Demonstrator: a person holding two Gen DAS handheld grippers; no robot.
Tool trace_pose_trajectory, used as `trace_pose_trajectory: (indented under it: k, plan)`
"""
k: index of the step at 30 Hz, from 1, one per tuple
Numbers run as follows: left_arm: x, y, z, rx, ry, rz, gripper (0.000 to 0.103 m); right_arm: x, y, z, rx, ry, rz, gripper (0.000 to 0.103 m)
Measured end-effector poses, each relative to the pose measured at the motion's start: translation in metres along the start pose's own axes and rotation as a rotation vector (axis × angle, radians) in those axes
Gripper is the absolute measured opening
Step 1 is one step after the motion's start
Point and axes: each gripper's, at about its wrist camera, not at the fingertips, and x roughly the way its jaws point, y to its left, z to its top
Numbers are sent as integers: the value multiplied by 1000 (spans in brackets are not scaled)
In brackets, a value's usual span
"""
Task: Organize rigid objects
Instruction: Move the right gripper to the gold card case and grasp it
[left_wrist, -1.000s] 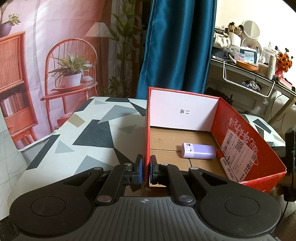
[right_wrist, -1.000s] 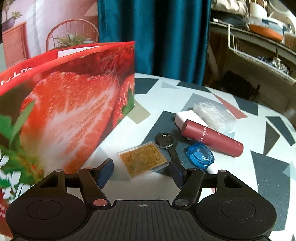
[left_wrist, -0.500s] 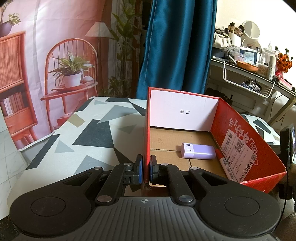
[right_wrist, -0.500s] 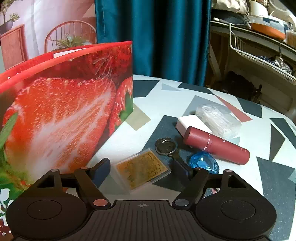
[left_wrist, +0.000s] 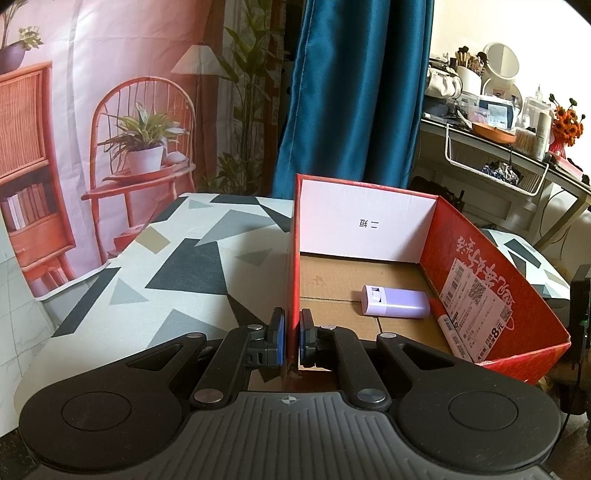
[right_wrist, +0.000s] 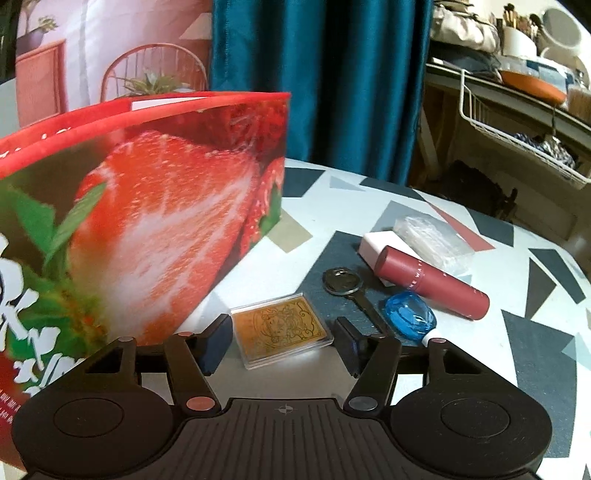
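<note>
The left gripper is clamping its jaws on the red box wall, the right gripper is hovering with jaws apart around the gold card on the worktop, whose near edge is blurring under glare, while the blue object is sitting partly hidden behind a finger.

The box is standing on the desk. Inside it, a small case is lying on the bottom near the right wall, and a marker is lying beside it, against that wall. To the right of the box, on the desk, a card case is lying nearest the front edge. Behind it a key, a round container, a tube, an eraser and a clear packet are lying close together.
</note>
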Motion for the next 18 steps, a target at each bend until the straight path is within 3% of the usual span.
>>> trace_pose_trajectory:
  k: [18]
  plan:
    - [-2, 0, -1, 0, -7, 0, 9, 1, -4, 0, 20, -5, 23, 56]
